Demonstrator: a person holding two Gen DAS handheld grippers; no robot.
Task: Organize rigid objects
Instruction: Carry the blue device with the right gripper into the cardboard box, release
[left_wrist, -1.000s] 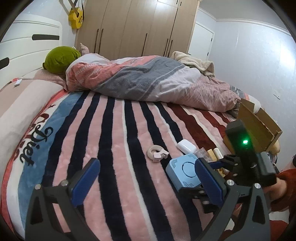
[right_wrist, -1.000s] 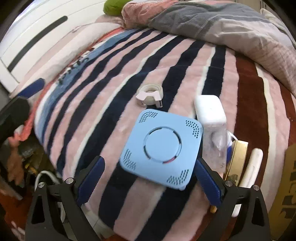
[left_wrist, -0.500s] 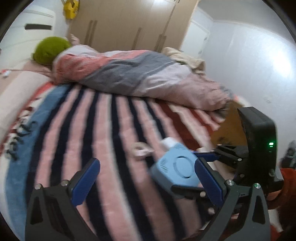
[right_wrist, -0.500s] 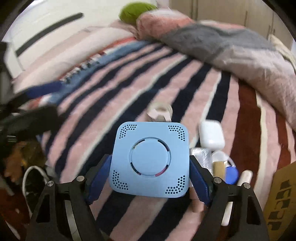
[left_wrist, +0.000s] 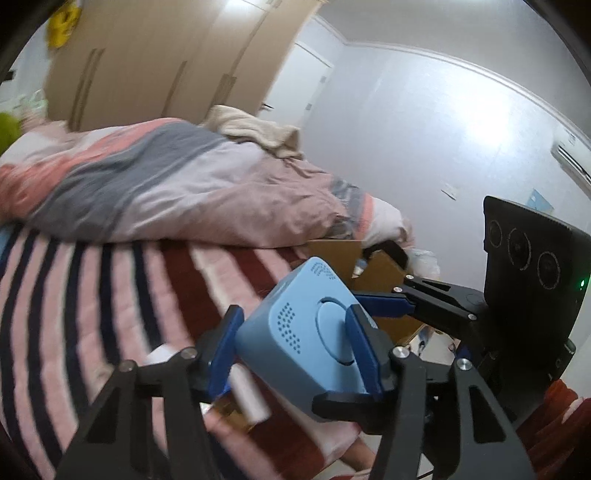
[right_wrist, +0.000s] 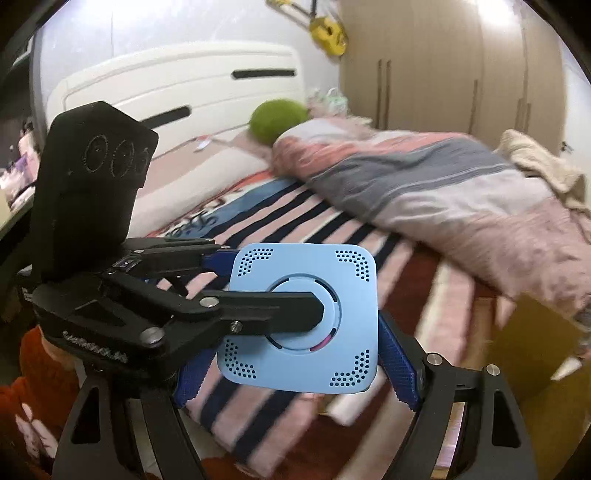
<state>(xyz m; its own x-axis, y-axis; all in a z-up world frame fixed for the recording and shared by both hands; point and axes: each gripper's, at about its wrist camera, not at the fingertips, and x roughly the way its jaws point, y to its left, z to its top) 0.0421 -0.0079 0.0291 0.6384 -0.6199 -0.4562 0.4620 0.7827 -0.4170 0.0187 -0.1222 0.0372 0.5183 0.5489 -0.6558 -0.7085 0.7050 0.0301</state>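
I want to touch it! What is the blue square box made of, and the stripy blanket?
The blue square box looks like hard matte plastic: smooth molded face, rounded corners, tidy dotted vent holes. The stripy blanket looks like soft fleece; its surface seems fuzzy, though blur leaves that uncertain.

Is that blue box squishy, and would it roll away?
Probably stiff: the blue box shows crisp edges while squeezed by the right hand-held gripper. Its flat square shape shouldn't roll. The smooth plastic might slip.

Both grippers crowd the blue box (right_wrist: 301, 319) midair, striped bed (left_wrist: 92, 295) lying open to the left, while the cardboard box (left_wrist: 384, 275) and heaped quilt (left_wrist: 166, 192) block beyond.
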